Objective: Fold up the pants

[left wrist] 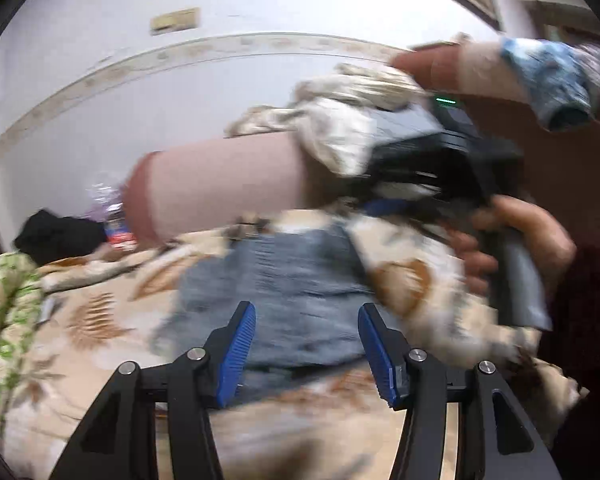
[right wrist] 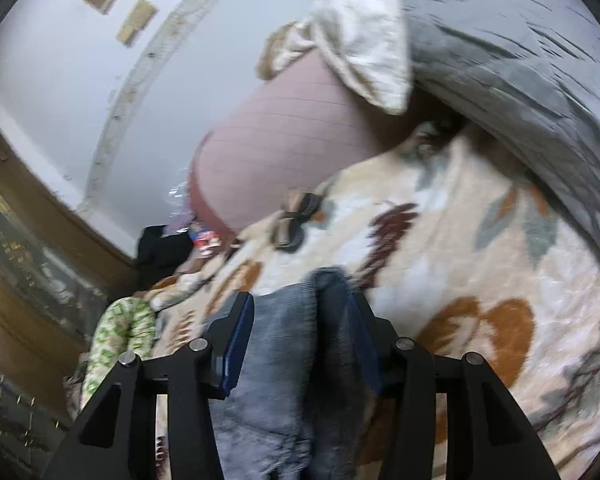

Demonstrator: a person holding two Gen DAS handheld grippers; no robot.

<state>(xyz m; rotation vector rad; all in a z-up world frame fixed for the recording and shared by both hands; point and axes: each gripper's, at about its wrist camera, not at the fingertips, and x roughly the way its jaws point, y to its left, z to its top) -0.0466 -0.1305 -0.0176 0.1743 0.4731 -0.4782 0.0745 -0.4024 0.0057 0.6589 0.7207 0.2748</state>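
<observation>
Blue denim pants (left wrist: 284, 280) lie on a floral bedspread (left wrist: 100, 320), blurred by motion. My left gripper (left wrist: 307, 344) is open and empty, its blue pads just above the near edge of the denim. My right gripper (right wrist: 300, 344) holds a thick fold of the pants (right wrist: 296, 360) between its blue pads; the denim fills the gap and hangs toward the camera. In the left wrist view the right gripper's black body (left wrist: 452, 168) and the hand holding it (left wrist: 520, 240) hover over the far right end of the pants.
A pink bolster (left wrist: 220, 184) (right wrist: 276, 152) lies at the back of the bed with a cream cloth (left wrist: 340, 128) on it. A black garment (left wrist: 56, 236), a plastic bottle (left wrist: 112, 216) and a green patterned cloth (left wrist: 4, 312) sit at the left. A grey quilt (right wrist: 520, 60) lies right.
</observation>
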